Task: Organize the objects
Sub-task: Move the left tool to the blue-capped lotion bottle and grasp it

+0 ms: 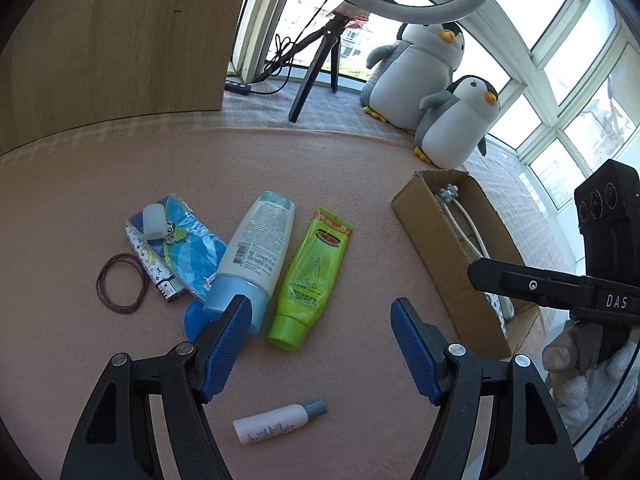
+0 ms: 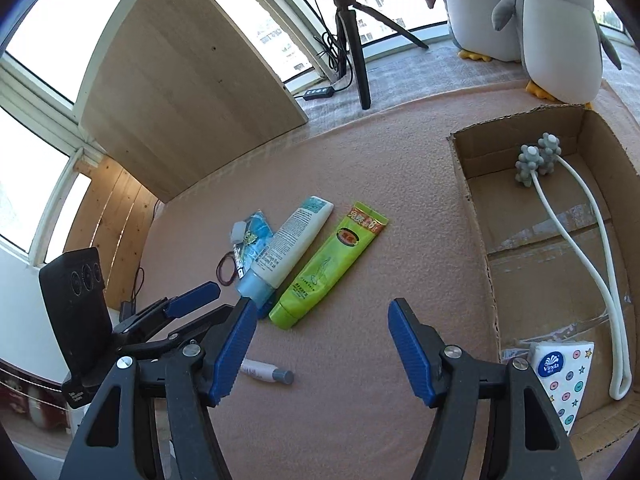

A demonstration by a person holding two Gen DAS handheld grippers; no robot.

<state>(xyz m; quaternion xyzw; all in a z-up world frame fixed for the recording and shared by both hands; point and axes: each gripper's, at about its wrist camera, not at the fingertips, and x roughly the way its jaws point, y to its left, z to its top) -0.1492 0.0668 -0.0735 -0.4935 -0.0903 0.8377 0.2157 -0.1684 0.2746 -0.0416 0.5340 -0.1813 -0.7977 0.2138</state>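
A pink felt-like mat is spread over the work surface, and beyond its far edge a strip of pale checked cloth runs along a wall of windows. A light wooden board is propped upright at the far left. A ring light on a black tripod is set by the windows, with two plush penguins beside it.

On the mat, a white tube with a blue cap and a green tube are laid side by side, touching. To their left a blue patterned packet is seen with a small translucent cap on it, and brown rubber bands lie just beside the packet. A small white bottle with a grey cap lies apart, nearer the cameras.

An open cardboard box is placed at the right of the mat; inside it a white-stemmed massager with grey knobbed heads and a tissue pack are held.

The left gripper is spread wide and holds nothing, hovering over the mat near the tubes. The right gripper is likewise spread wide and empty, just left of the box
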